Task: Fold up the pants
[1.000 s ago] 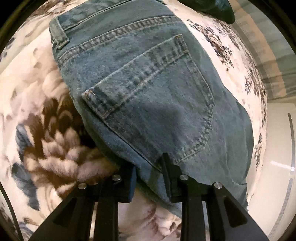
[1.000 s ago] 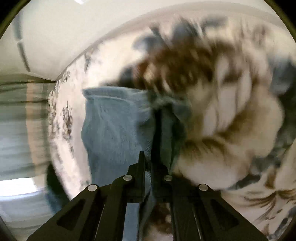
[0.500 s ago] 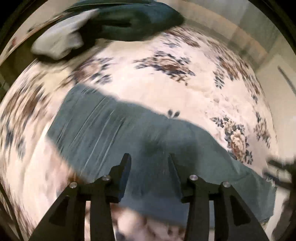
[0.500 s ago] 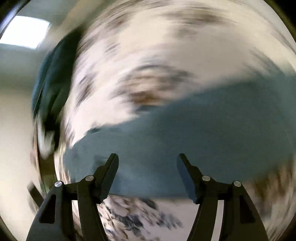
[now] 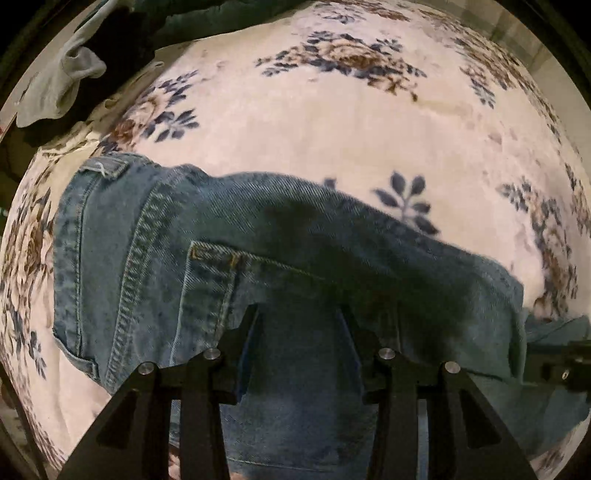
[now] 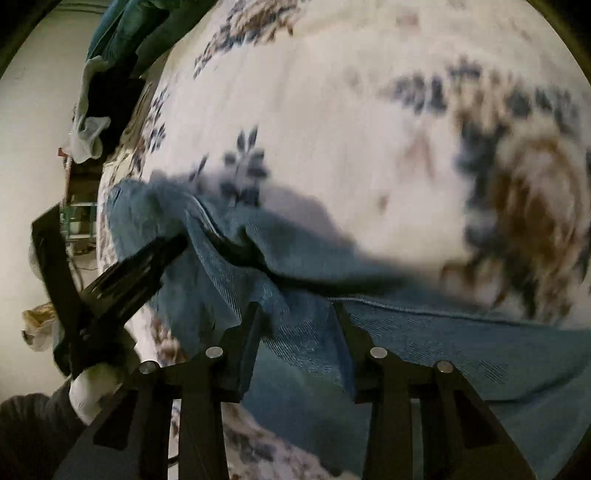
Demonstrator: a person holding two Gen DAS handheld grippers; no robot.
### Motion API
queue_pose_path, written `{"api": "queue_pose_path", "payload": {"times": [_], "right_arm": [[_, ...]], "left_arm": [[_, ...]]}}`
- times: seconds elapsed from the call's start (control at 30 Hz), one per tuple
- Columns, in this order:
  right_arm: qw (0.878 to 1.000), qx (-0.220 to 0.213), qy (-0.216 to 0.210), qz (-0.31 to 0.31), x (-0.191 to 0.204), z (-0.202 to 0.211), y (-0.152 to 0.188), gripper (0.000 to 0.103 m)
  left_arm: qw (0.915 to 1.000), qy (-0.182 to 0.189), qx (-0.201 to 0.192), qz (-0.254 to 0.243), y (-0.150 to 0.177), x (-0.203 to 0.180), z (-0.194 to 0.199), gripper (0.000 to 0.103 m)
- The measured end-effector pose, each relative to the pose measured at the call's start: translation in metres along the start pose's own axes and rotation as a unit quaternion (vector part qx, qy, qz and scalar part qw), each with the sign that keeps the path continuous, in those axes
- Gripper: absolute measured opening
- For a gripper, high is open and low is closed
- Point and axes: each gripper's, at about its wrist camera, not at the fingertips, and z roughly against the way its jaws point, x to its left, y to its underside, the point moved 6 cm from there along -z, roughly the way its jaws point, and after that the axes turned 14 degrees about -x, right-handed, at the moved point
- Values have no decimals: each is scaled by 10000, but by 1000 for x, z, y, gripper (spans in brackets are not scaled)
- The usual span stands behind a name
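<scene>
Blue jeans (image 5: pixel 295 258) lie flat across a floral blanket (image 5: pixel 332 129), waistband to the left and a back pocket (image 5: pixel 207 288) facing up. My left gripper (image 5: pixel 299 314) points down over that pocket, jaws apart and nothing pinched. In the right wrist view the jeans (image 6: pixel 443 350) run off to the right. A raised fold of denim sits between the closing jaws of my right gripper (image 6: pixel 295 310), and the pads are not pressing on it. The left gripper (image 6: pixel 140 266) shows at the left, against the denim's edge.
A grey garment (image 5: pixel 62 85) and a dark teal one (image 5: pixel 221 14) are heaped at the blanket's far left corner. A gloved hand (image 6: pixel 88 387) and dark sleeve (image 6: pixel 33 435) hold the left gripper. The blanket beyond the jeans lies bare.
The left gripper let go of the jeans' edge, rolled and shifted over the pocket. The right gripper released its denim, opened wide, swung across the blanket and now narrows on a fold.
</scene>
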Motion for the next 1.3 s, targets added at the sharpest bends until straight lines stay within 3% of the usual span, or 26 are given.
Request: {"api": "queue_pose_path", "payload": {"times": [0.2, 0.37, 0.4, 0.43, 0.5, 0.57, 0.6, 0.63, 0.7, 0.73, 0.77, 0.83, 0.87, 0.97, 1.07, 1.2, 1.23, 1.3], "right_arm": [[9989, -414, -129, -161, -2, 6, -16, 42], [9984, -286, -141, -471, 0, -15, -32, 41], [9988, -319, 48, -375, -2, -20, -35, 38], [9987, -393, 201, -258, -1, -23, -37, 10], [9964, -604, 565, -177, -1, -22, -42, 6], [9915, -977, 562, -648, -14, -8, -55, 6], [9856, -1017, 334, -1309, -31, -3, -63, 6], [9770, -1071, 218, -1833, -48, -1, -69, 1], [9514, -1337, 157, -2771, -90, 13, -79, 1], [9434, -1350, 54, -3028, -100, 17, -81, 1], [9433, -1282, -150, -3058, -101, 20, -82, 4], [9589, -936, -700, -2586, -75, 22, -84, 7], [9680, -771, -612, -2310, -67, 24, -82, 14], [9933, -269, 17, -1124, -39, 16, -73, 56], [9959, 344, 841, 39, -26, -3, -51, 56], [9867, 505, 1196, 983, -15, -5, -36, 56], [9843, 587, 1223, 1130, -13, -8, -34, 55], [9765, 703, 1460, 1419, -13, -16, -28, 42]], "left_arm": [[9999, -6, 23, -141, -2, -2, -5, 39], [9998, -71, 31, -156, -2, -3, -7, 39], [9998, -82, 33, -163, -2, -3, -8, 39], [9998, -86, 39, -181, -2, -4, -8, 39], [9998, -45, 46, -205, -2, -3, -9, 40], [9997, 49, 79, -239, -2, -3, -10, 40], [9996, 58, 92, -259, -1, -3, -11, 40], [9996, 103, 111, -250, -1, -2, -11, 40], [9996, 148, 135, -216, -2, 0, -12, 40], [9996, 152, 144, -207, -3, 0, -12, 40], [9996, 149, 151, -198, -3, 0, -12, 40], [9997, 136, 161, -149, -4, 1, -13, 40], [9997, 137, 168, -138, -4, 2, -13, 40], [9997, 103, 148, -157, -6, 2, -15, 41], [9997, 75, 122, -186, -4, 0, -15, 41], [9997, 79, 118, -192, -4, 0, -15, 41], [9997, 76, 116, -189, -4, 0, -14, 41], [9998, 66, 109, -176, -3, -1, -13, 41]]}}
